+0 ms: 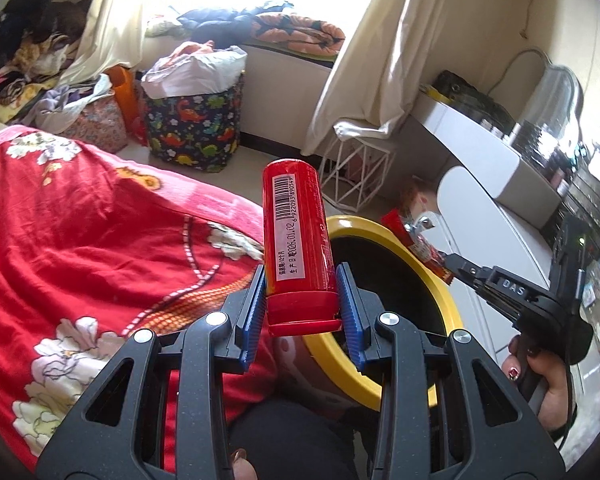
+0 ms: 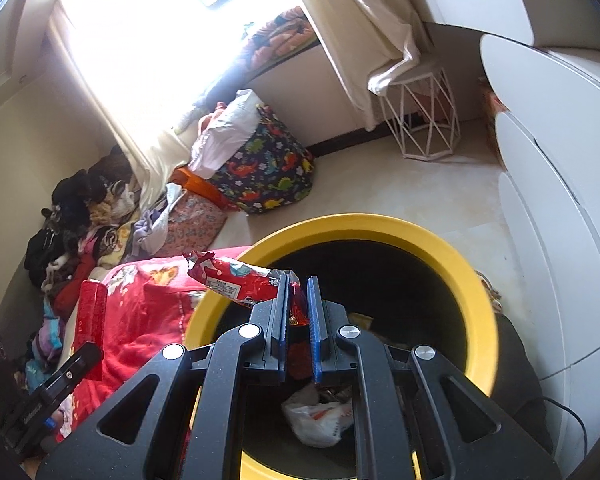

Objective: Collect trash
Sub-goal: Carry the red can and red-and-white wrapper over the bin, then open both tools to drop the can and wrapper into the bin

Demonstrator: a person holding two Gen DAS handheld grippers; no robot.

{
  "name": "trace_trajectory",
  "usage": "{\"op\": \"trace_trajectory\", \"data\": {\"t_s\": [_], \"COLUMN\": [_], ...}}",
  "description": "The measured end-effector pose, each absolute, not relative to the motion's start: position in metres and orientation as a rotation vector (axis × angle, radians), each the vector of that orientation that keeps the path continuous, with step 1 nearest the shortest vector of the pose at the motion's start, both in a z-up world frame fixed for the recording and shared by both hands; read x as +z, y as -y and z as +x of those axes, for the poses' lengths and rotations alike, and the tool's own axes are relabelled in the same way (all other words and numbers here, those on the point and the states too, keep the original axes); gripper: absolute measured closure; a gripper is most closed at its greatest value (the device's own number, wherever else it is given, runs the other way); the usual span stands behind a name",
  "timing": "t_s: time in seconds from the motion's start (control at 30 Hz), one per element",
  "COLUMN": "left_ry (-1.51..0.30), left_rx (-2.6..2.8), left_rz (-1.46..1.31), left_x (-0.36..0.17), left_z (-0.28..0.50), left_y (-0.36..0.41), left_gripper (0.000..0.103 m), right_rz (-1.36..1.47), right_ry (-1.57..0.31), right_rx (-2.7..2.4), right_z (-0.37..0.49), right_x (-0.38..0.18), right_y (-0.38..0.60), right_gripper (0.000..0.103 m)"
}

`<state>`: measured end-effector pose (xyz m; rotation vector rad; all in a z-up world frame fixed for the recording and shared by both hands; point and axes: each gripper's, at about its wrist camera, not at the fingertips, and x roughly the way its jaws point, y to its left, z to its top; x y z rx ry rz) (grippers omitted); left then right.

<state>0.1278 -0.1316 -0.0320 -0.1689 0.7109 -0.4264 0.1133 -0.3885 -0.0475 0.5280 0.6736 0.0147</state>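
1. Much of the yellow-rimmed trash bin (image 2: 380,226) is cut off: the left wrist view shows only an arc of its glossy rim behind the gripper frame, and the right wrist view hides its near side behind black linkage. Its dark interior is hard to read; a crumpled white plastic bag (image 2: 320,416) lies at the bottom, along with other scraps too dim to identify.
2. The left gripper (image 1: 300,300) has its jaws clamped on a red cylindrical tube (image 1: 296,236) near the capped end. The smooth plastic tube stands tilted above the bed edge, just beside the bin rim, a barcode label facing the camera.
3. The right gripper (image 2: 298,320) has its ribbed blue jaws pressed together on one end of a shiny red snack wrapper (image 2: 236,280). The crinkled foil sticks out leftward over the rim; its print is too small to read.
4. A hand (image 1: 540,376) with painted nails holds the right gripper's handle at the frame's edge.
5. A red floral blanket (image 1: 80,240) covers the bed beside the bin. Beyond stand a dinosaur-print fabric basket (image 2: 268,168) stuffed with bags, a white wire-frame stool (image 2: 424,112) and cream curtains (image 1: 384,60), with rounded white drawers (image 2: 560,200) to the right.
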Motion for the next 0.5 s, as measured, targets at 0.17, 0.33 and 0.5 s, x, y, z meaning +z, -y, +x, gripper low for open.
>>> {"op": "trace_trajectory", "data": {"t_s": [0.17, 0.33, 0.5], "left_ry": [-0.718, -0.736, -0.755], "left_rx": [-0.467, -0.5, -0.536], "left_rz": [-0.125, -0.087, -0.043], "left_x": [-0.035, -0.041, -0.048], "left_z": [0.125, 0.124, 0.122], "left_y": [0.153, 0.172, 0.191], "left_gripper": [0.075, 0.075, 0.075], "right_rz": [0.535, 0.551, 0.567], "right_ry": [-0.691, -0.712, -0.721], "right_rx": [-0.012, -0.027, -0.041], "right_z": [0.111, 0.107, 0.104], "right_x": [-0.052, -0.058, -0.061], "right_y": [0.397, 0.405, 0.41], "right_gripper": [0.094, 0.094, 0.091]}}
